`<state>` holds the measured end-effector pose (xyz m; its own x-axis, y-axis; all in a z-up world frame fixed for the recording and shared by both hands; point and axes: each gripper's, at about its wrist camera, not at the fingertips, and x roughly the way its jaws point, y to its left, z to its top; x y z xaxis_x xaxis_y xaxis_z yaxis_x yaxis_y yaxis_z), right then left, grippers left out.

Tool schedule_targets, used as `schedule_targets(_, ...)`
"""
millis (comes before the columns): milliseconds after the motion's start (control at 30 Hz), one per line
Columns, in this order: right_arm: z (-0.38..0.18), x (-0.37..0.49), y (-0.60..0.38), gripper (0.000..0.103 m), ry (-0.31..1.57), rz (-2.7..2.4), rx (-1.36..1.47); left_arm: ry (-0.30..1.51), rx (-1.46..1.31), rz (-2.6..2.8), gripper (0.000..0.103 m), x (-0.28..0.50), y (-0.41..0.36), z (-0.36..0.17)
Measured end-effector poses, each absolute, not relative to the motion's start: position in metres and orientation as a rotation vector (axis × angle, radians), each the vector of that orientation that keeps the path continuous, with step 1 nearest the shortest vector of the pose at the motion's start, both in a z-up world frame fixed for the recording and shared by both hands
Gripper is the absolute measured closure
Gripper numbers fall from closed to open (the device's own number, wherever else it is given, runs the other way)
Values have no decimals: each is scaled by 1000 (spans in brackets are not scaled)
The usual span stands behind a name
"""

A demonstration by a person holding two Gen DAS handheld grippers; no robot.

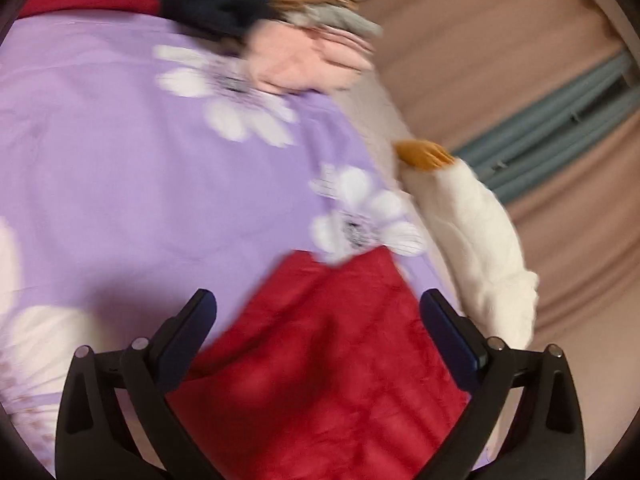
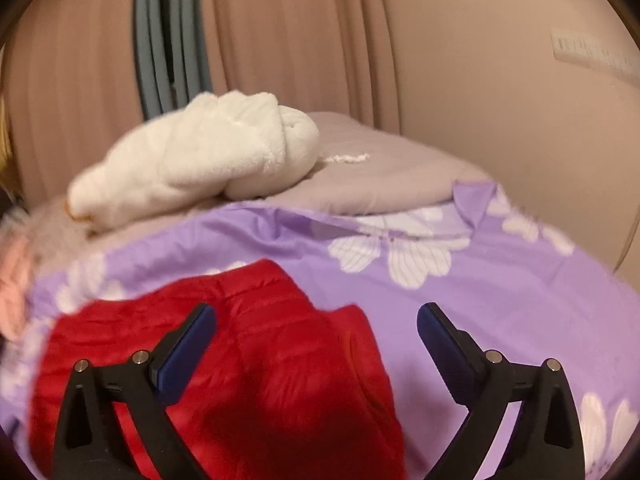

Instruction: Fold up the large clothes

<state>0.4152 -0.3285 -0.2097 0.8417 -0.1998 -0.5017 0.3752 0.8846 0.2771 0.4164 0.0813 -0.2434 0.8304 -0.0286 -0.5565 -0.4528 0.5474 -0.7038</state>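
Left wrist view: left gripper (image 1: 318,312) with jaws wide apart, nothing clamped — red jacket (image 1: 320,360) lying below and between them on the purple sheet (image 1: 120,168). White fleece (image 1: 472,240) at the bed edge, a pile of clothes (image 1: 280,32) farther away. Picture blurred.

Right wrist view: right gripper (image 2: 316,320) also spread wide and empty, above the jacket (image 2: 240,360). Jacket quilted, shiny, bunched in a compact lump — probably one fold just released. Next move: to choose a free edge and pinch it for another fold, or smooth it flat.
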Motion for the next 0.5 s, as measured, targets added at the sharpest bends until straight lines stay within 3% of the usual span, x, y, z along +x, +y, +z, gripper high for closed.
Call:
schedule_targets(200,-257,393,-359,3,582,-216,661,750,-1016,191,1,385,76,-287)
schedule_targets(367,-314,397,-357,3,690,-53,936,691,-970,210,1,376,57,-296)
schedule_targets(500,-305,408,-330,1,679,-111,807,753,-968,-27,1,409,39,-305)
